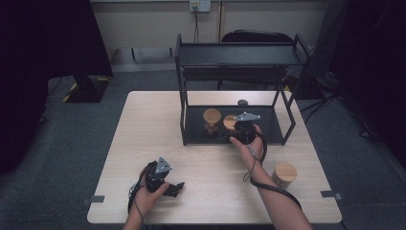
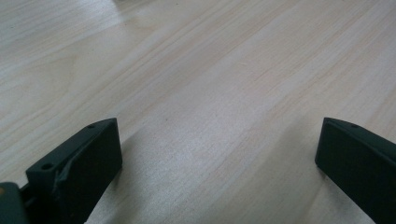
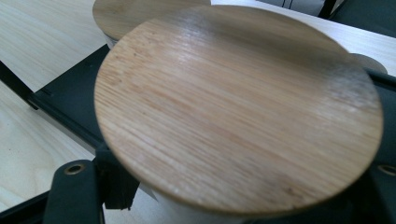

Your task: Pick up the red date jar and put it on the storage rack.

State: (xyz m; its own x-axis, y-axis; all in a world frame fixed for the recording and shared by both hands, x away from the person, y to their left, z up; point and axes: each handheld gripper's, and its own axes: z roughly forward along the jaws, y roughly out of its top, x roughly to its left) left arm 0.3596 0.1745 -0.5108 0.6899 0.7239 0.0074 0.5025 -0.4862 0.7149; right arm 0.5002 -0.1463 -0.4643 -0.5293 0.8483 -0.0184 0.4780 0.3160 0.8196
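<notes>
High view takes in the pale wooden surface (image 1: 143, 143) first, then the black two-tier rack (image 1: 237, 52) standing on its far half, with a bamboo-lidded jar (image 1: 212, 116) already on the rack's lower shelf (image 1: 196, 129) and a third lidded jar (image 1: 284, 173) waiting on the surface near the right forearm. The right gripper (image 1: 238, 128) reaches into the lower shelf and holds a second bamboo-lidded jar (image 3: 238, 107), its jaws closed on the pale body just under the lid; in the right gripper view that round lid sits close to the camera, with the neighbouring jar's lid (image 3: 135, 14) just behind it. The step looks like setting this jar down on the shelf beside the first. To do it well, keep the jar level, lower it until its base rests flat on the dark shelf, leave a small gap to the neighbour so the lids do not knock, and only then ease the jaws apart and draw back without brushing the rack's front post. The jar stands roughly upright, lid facing up, its long axis running vertically, perhaps tipped slightly toward the camera. The left gripper (image 2: 219, 154) idles near the front edge of the surface, jaws spread wide over bare wood.
</notes>
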